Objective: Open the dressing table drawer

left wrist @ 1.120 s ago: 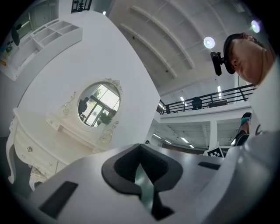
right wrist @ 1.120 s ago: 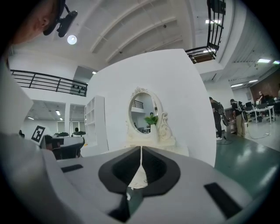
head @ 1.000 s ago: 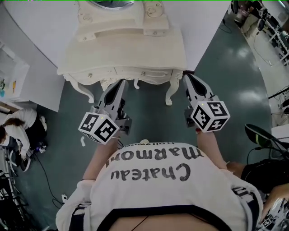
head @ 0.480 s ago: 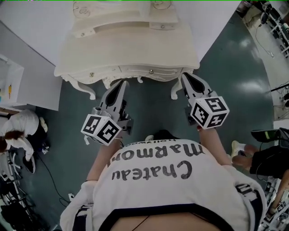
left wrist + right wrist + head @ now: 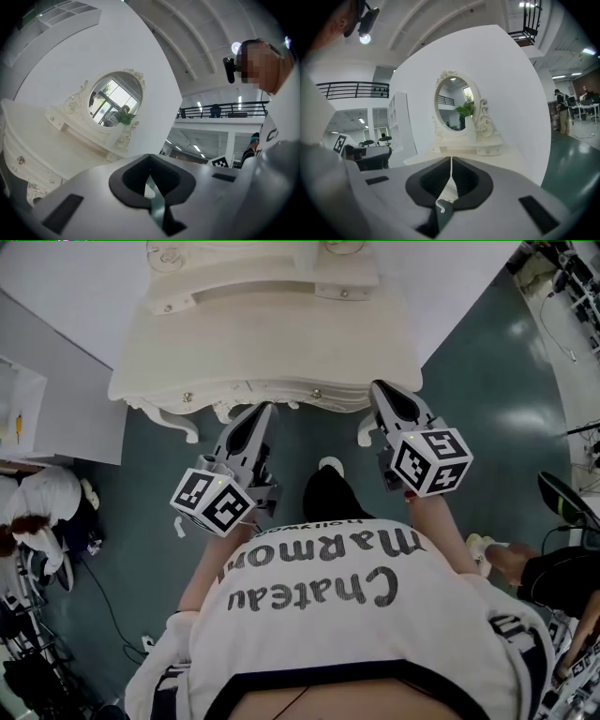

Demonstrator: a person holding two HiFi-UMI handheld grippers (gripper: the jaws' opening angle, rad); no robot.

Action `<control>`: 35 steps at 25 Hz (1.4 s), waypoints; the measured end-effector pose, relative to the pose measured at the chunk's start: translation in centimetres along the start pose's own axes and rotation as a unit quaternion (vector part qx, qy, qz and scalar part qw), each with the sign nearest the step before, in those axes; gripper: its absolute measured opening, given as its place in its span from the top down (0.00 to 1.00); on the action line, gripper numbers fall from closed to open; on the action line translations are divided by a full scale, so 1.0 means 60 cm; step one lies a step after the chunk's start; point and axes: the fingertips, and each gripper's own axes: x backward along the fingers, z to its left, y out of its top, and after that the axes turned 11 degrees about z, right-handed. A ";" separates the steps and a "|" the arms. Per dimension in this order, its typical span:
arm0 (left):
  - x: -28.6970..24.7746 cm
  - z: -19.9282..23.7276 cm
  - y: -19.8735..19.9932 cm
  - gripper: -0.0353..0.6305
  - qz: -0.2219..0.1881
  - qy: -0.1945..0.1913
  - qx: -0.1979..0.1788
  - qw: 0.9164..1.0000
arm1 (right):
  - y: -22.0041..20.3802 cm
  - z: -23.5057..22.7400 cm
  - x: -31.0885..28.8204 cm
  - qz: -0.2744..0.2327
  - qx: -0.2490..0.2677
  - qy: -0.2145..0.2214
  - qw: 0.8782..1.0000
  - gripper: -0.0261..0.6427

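Observation:
The cream dressing table [image 5: 253, 343] stands against the white wall at the top of the head view. Its drawer front [image 5: 272, 390] runs along the near edge and carries small knobs [image 5: 316, 393]. My left gripper [image 5: 262, 411] is shut and empty, its tip just short of the drawer front, left of the middle knob. My right gripper [image 5: 381, 390] is also shut and empty, with its tip at the table's right front corner. In the left gripper view the closed left gripper [image 5: 150, 176] faces the oval mirror [image 5: 112, 99]. The right gripper [image 5: 451, 161] points at the mirror [image 5: 454, 108] too.
A carved table leg [image 5: 366, 435] stands beside my right gripper. My own shoe [image 5: 328, 467] is on the dark green floor between the grippers. A white cabinet [image 5: 19, 399] and a crouching person [image 5: 37, 502] are at the left. Another person's foot [image 5: 497, 554] is at the right.
Both grippers have moved forward and lower toward the table's front edge, still shut. The table looms larger, and my shoe has stepped into view between the grippers.

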 end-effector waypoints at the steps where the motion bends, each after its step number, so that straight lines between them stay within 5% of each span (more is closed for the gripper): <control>1: -0.010 0.003 0.006 0.91 0.000 -0.001 -0.003 1.000 | 0.008 -0.006 -0.010 -0.002 0.000 0.004 1.000 0.92; 23: -0.241 0.118 0.158 0.91 -0.045 0.043 -0.008 0.998 | 0.200 -0.189 -0.208 -0.023 0.018 0.052 0.998 0.92; 35: -0.306 0.197 0.164 0.91 -0.047 0.083 0.019 0.995 | 0.176 -0.258 -0.344 0.025 0.014 0.094 0.995 0.92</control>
